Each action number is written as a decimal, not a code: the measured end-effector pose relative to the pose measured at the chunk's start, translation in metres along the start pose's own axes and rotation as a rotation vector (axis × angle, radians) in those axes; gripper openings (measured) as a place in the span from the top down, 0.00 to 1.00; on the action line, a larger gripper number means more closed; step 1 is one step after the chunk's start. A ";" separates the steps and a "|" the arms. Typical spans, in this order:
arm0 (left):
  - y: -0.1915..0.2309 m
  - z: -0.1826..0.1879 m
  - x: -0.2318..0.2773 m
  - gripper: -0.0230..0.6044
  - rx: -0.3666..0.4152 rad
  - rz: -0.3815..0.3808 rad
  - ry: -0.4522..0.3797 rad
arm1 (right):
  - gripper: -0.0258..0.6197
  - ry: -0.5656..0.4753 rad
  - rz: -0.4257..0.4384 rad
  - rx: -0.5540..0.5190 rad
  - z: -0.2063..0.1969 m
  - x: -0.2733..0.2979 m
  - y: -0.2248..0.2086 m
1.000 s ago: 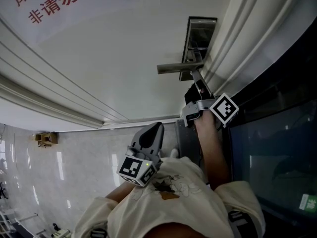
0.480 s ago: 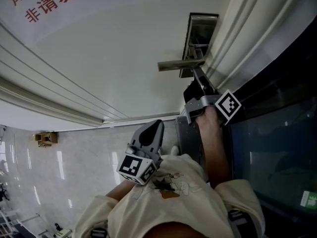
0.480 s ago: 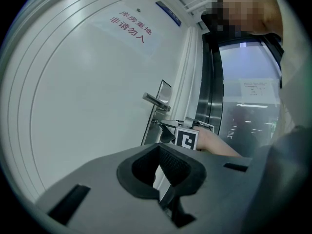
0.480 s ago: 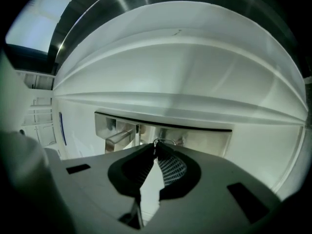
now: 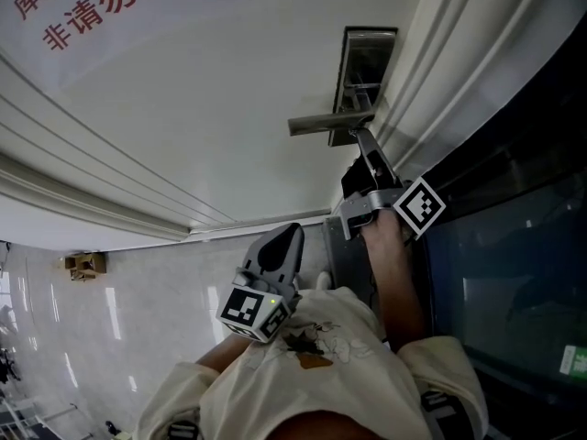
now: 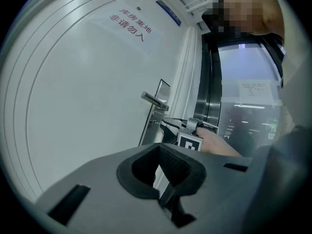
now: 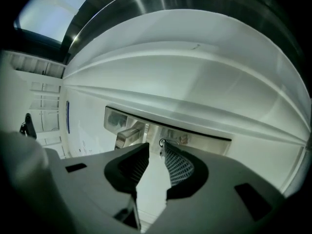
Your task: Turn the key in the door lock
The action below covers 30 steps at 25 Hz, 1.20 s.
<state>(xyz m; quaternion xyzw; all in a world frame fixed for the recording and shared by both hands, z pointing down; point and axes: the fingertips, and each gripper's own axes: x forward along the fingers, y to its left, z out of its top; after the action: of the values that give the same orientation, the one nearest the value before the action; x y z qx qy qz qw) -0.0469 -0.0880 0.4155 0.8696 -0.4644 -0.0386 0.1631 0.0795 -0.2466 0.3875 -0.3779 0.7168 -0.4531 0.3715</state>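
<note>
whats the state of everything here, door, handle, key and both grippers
door: looks closed against its frame
door handle: untouched
key: in the lock, just ahead of the right gripper's jaws, not pinched
right gripper: jaws apart, have just been opening, nothing pressed between them
left gripper: jaws together, empty, held back from the door

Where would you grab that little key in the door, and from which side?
I'd take the key by its small head, which sticks out of the lock plate beside the door handle. Come straight at the door, one jaw either side. The right tool has just been opening its jaws; the key sits between their tips, not pressed.
</note>
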 end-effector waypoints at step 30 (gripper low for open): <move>-0.017 -0.003 0.025 0.96 0.033 -0.072 0.039 | 0.95 0.106 -0.073 -1.164 -0.078 -0.103 0.040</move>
<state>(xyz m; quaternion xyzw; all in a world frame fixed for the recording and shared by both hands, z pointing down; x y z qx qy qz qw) -0.0190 -0.0994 0.4150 0.8889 -0.4302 -0.0201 0.1564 0.0479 -0.1150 0.3943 -0.5211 0.8518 -0.0158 0.0508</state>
